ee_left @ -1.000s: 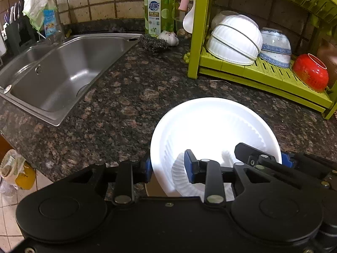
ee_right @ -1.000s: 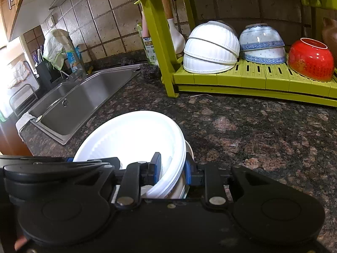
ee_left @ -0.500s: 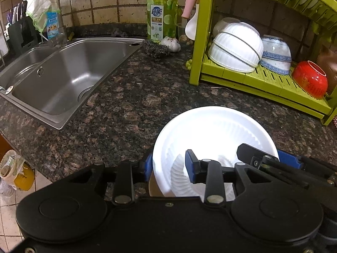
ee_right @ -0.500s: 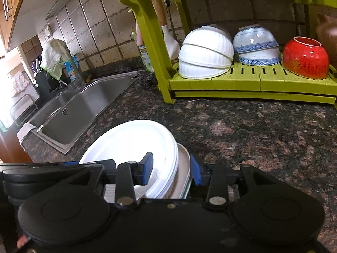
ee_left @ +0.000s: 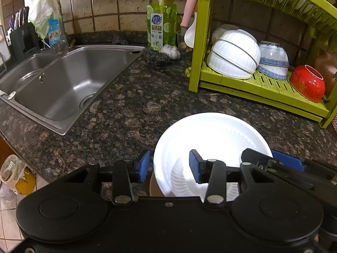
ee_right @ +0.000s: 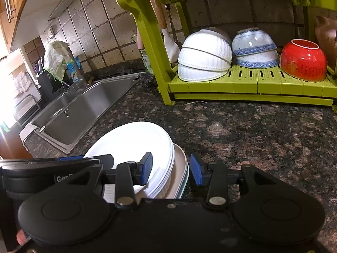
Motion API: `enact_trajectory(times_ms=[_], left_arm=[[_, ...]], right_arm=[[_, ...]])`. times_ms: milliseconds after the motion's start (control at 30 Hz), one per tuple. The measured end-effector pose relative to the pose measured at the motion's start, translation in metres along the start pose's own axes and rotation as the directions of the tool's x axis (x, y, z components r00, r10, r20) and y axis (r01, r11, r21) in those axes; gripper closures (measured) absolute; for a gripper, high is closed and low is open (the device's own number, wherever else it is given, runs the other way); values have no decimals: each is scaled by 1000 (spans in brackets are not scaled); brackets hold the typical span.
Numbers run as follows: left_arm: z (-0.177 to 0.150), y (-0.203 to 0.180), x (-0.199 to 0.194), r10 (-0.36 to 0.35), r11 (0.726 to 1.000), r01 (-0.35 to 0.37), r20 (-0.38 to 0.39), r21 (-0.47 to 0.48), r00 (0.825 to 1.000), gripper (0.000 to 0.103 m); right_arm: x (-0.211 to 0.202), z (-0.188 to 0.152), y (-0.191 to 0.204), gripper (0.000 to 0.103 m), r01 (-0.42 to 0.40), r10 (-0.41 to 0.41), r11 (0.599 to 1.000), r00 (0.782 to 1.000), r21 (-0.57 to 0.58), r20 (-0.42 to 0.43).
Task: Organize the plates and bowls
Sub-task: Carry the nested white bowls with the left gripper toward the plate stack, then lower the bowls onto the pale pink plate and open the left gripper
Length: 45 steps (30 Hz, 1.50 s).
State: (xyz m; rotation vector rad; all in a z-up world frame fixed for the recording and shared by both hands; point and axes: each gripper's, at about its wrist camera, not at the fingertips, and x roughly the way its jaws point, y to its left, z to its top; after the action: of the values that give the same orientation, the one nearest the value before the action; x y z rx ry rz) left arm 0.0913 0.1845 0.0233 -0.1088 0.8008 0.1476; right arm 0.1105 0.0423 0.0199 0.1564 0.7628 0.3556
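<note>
A tilted stack of white plates (ee_left: 210,135) with a beige plate (ee_right: 179,175) behind it stands on the dark granite counter. My left gripper (ee_left: 169,166) is shut on the stack's left rim, one blue pad inside the dish and one behind. My right gripper (ee_right: 171,167) is open around the right rim, with a gap between the beige plate and its outer pad. Each gripper shows in the other's view: the right gripper (ee_left: 284,162), the left gripper (ee_right: 84,160). On the green rack's (ee_left: 263,86) lower shelf lie upturned white bowls (ee_left: 233,52), blue-patterned bowls (ee_left: 273,61) and a red bowl (ee_left: 307,82).
A steel sink (ee_left: 63,84) takes up the left of the counter. A green soap bottle (ee_left: 162,27), a steel scourer (ee_left: 157,55) and garlic (ee_left: 170,49) sit by the rack's post. A knife block (ee_left: 21,40) stands far left. The counter edge drops to the floor at lower left.
My right gripper, shut on the plates' rim a second ago, has opened wide. My left gripper keeps its hold on the stack. Both views have drawn back slightly from the rack.
</note>
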Motion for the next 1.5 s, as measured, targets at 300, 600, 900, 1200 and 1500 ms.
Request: enact_trajectory(times_ms=[300,600,900,1200,1500], left_arm=[[1,-1,-9,17,1000,-17,33,0,999,44],[0,-3,-12,35,999,-35,34,-1,999,41],[-6,-2,-26,38,999,-38,57,-6,998,41],[-21,-5,-49,56,998,-57,97,2,994,40],[-43,-7,-59,60,998,-59,88,-9,994,40]], right_arm=[[-7,1,-3,47,3,-3,1000,1000,-4,22],[-13,-2,-5,38,21,-20,999,999,-26,50],[-28,-5,-7,30,21,-17,999,995,-38,98],[-59,-17,0,30,8,8,995,989,-103,148],[-91,-41,2,30,-20,41,990,988,-142,149]])
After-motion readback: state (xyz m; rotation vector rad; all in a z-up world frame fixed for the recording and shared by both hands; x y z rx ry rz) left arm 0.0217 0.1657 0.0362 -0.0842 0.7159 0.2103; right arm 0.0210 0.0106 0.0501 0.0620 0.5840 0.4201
